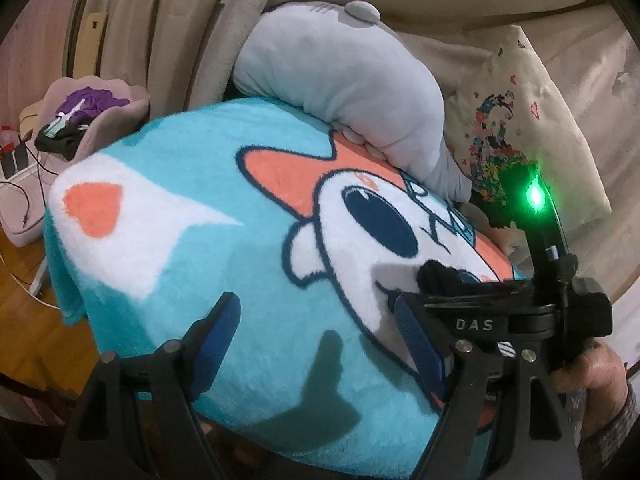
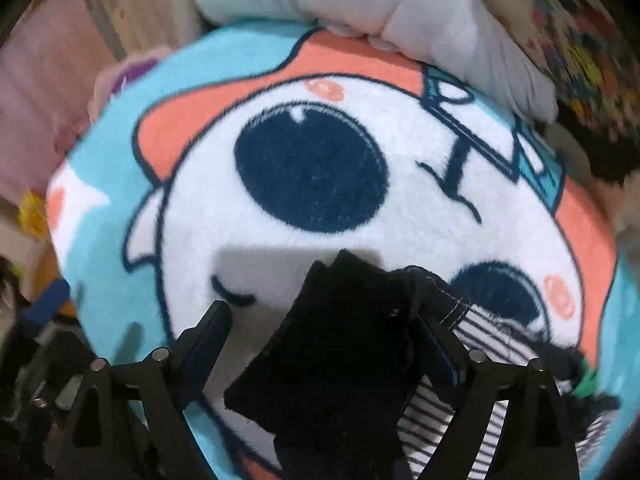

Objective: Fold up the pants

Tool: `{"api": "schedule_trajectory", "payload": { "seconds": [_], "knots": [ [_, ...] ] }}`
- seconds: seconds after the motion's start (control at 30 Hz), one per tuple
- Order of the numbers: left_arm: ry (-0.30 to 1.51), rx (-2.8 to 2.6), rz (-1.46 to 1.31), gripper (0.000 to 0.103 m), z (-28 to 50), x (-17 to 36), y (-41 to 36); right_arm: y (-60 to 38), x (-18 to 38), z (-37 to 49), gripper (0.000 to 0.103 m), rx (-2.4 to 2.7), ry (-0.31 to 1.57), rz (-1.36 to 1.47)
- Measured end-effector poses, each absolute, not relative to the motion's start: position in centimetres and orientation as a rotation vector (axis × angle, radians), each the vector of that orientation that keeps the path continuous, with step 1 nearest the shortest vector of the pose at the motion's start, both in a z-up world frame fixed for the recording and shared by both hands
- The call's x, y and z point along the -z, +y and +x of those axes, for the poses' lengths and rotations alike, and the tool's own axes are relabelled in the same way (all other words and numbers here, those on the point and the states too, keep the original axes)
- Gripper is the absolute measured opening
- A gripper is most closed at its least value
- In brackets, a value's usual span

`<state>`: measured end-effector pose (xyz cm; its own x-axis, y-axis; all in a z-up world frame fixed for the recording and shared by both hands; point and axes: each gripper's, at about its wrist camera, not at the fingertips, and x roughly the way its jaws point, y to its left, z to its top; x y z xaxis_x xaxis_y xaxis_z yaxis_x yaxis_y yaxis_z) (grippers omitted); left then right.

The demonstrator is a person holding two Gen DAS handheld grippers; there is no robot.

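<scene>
The pants (image 2: 340, 344) are black with a striped lining (image 2: 472, 336). In the right wrist view they hang between the fingers of my right gripper (image 2: 332, 344), draped against its right finger; the jaws stand wide apart. In the left wrist view my left gripper (image 1: 316, 320) is open and empty above the blanket (image 1: 192, 248). The right gripper (image 1: 512, 312) shows there at the right, with a bit of black cloth (image 1: 440, 276) on top of it. The blanket is a turquoise fleece with a white cartoon face (image 2: 312, 176).
A grey plush pillow (image 1: 340, 72) and a floral cushion (image 1: 520, 120) lie behind the blanket. At the left a pink cushion (image 1: 112, 112) holds purple and dark clothes (image 1: 88, 104). Cables and wood floor (image 1: 24, 280) lie at far left. Beige curtains hang behind.
</scene>
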<state>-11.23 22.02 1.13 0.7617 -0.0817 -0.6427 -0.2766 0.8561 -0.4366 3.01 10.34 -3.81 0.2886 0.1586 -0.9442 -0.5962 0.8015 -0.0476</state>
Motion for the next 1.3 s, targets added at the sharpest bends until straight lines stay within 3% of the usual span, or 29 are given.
{"api": "schedule_trajectory", "payload": {
  "seconds": [0.03, 0.1, 0.23, 0.53, 0.57, 0.63, 0.7, 0.73, 1.13, 1.17, 1.23, 1.3],
  "knots": [
    [0.705, -0.103, -0.544, 0.079, -11.2, -1.1, 21.8, 10.1, 3.7, 3.0, 0.065, -0.513, 1.169, -0.447],
    [0.709, -0.082, -0.527, 0.079, -11.0, -0.9, 20.8, 8.7, 2.8, 3.3, 0.042, -0.502, 1.155, -0.409],
    [0.734, -0.001, -0.483, 0.079, -9.7, -0.8, 18.1, 5.6, 1.5, 4.1, 0.038, -0.55, 1.153, -0.255],
    [0.787, 0.046, -0.306, 0.078, -7.4, -0.6, 11.6, 2.2, -1.8, 2.5, 0.037, -0.632, 1.073, -0.128],
    [0.783, 0.056, -0.294, 0.073, -7.2, -0.8, 11.0, 1.8, -2.1, 2.5, 0.037, -0.639, 1.062, -0.11],
    [0.787, 0.099, -0.262, 0.04, -6.7, -1.4, 9.6, 0.5, -2.9, 2.2, 0.037, -0.656, 1.034, -0.063],
    [0.8, 0.139, -0.237, 0.026, -6.2, -1.9, 8.1, -0.7, -3.7, 1.8, 0.037, -0.672, 1.01, -0.009],
    [0.802, 0.164, -0.228, 0.024, -6.0, -2.3, 7.1, -1.3, -4.1, 1.6, 0.037, -0.675, 1.0, 0.017],
    [0.781, 0.366, -0.088, 0.026, -5.7, -5.4, -3.4, -17.2, -5.5, -0.7, 0.038, -0.552, 0.862, 0.294],
    [0.78, 0.371, -0.087, 0.028, -5.8, -5.5, -3.5, -19.0, -5.0, -0.7, 0.038, -0.523, 0.859, 0.327],
    [0.778, 0.37, -0.092, 0.046, -5.9, -5.6, -3.4, -21.7, -3.9, -0.5, 0.038, -0.48, 0.864, 0.373],
    [0.769, 0.35, -0.099, 0.05, -5.9, -5.7, -3.2, -23.9, -2.5, -0.4, 0.043, -0.422, 0.87, 0.398]
  ]
}}
